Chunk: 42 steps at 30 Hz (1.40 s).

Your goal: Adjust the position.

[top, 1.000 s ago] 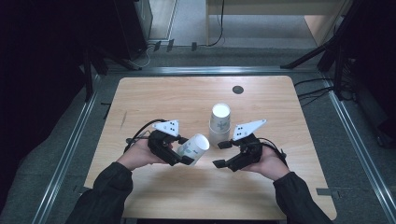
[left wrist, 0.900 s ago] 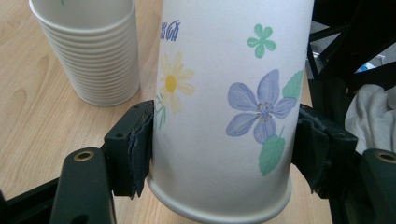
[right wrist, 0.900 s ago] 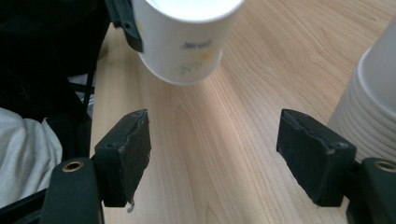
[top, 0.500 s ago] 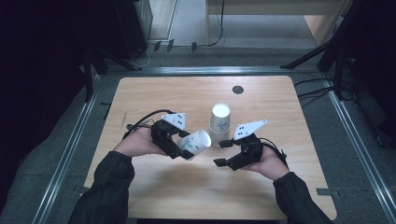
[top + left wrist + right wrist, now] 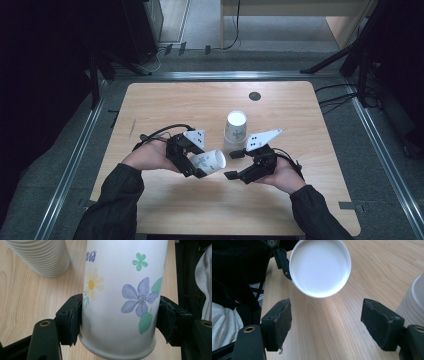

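Sideways, flowered paper cup [image 5: 120, 302] clamped in left gripper [image 5: 196, 162]; cup stack [image 5: 235, 127] beside

Lab or test room, not a home. Bare wooden table [image 5: 200, 105] ringed by metal floor rails [image 5: 75, 165], grey carpet, trailing cables [image 5: 235, 30], black stand legs [image 5: 340, 60] beyond the far right corner.

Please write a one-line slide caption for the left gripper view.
Left gripper clamps a flowered paper cup beside a stack of cups.
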Each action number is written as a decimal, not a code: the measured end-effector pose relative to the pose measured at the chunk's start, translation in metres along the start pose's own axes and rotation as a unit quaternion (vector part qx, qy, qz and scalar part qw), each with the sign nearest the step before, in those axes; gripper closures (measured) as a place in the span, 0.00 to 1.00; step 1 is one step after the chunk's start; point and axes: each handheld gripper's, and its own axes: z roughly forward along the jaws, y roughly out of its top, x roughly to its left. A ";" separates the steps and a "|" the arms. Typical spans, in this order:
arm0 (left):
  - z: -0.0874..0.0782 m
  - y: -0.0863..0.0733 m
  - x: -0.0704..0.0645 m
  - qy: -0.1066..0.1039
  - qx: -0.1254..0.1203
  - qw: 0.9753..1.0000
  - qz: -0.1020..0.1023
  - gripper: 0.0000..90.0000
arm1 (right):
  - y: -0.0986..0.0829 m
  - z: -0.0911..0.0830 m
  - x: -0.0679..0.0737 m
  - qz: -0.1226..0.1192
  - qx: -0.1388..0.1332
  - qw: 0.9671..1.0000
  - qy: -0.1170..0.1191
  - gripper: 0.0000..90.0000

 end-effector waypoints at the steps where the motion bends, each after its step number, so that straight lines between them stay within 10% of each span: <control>1: 0.000 0.002 -0.001 0.002 0.004 1.000 0.002 0.32 | 0.000 0.001 0.000 -0.002 -0.002 1.000 0.000 0.28; 12: 0.014 0.008 -0.008 0.027 0.074 0.997 0.026 0.32 | 0.003 0.016 0.004 -0.020 0.004 1.000 0.007 0.26; 42: 0.024 0.013 -0.013 0.014 0.080 0.996 0.035 0.31 | 0.010 0.037 0.010 -0.031 0.023 0.999 0.026 0.38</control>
